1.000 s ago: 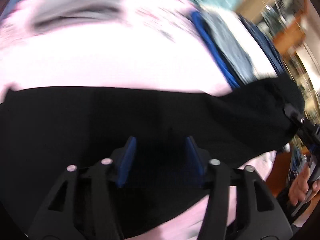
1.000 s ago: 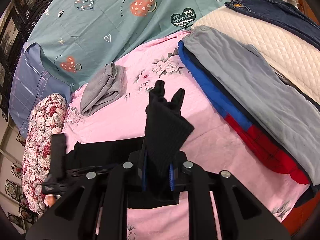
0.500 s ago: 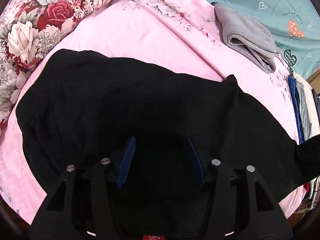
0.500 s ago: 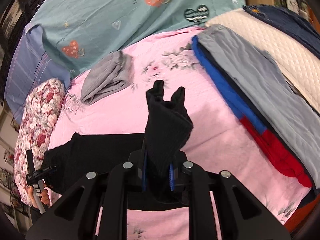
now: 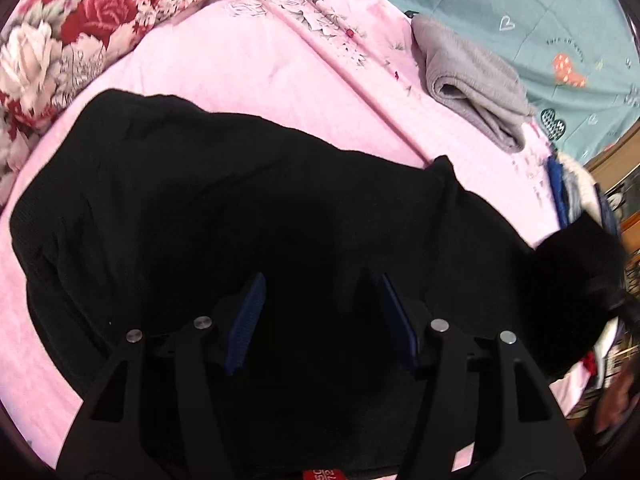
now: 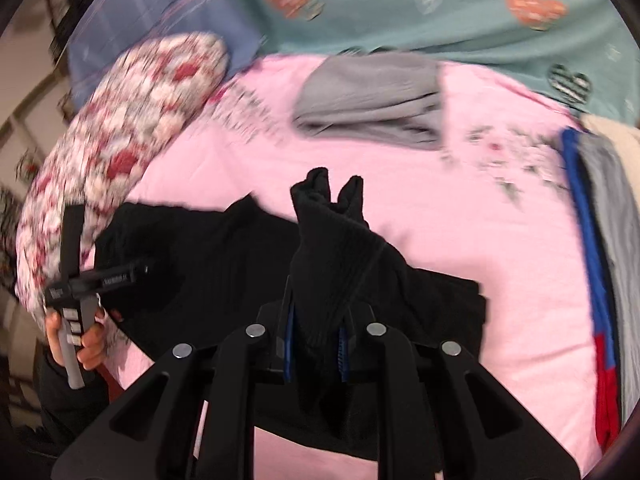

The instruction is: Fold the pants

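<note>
Black pants (image 5: 208, 208) lie spread across the pink sheet (image 5: 248, 72). My left gripper (image 5: 320, 312) is open, its blue pads hovering over the dark cloth with nothing between them. My right gripper (image 6: 316, 340) is shut on a bunched end of the black pants (image 6: 336, 248), which stands up between the pads above the rest of the garment (image 6: 192, 256). The left gripper also shows in the right wrist view (image 6: 120, 276), at the left end of the pants.
A folded grey garment (image 5: 472, 80) lies at the far side, also in the right wrist view (image 6: 372, 96). A floral pillow (image 5: 80, 28) is at the left. Blue, red and grey clothes (image 6: 600, 280) are stacked at the right. A teal blanket (image 6: 440, 4) covers the back.
The right gripper has carried the held pants end leftward toward the left gripper, so the pillow now shows. The left gripper turned from the pants edge to over the spread cloth.
</note>
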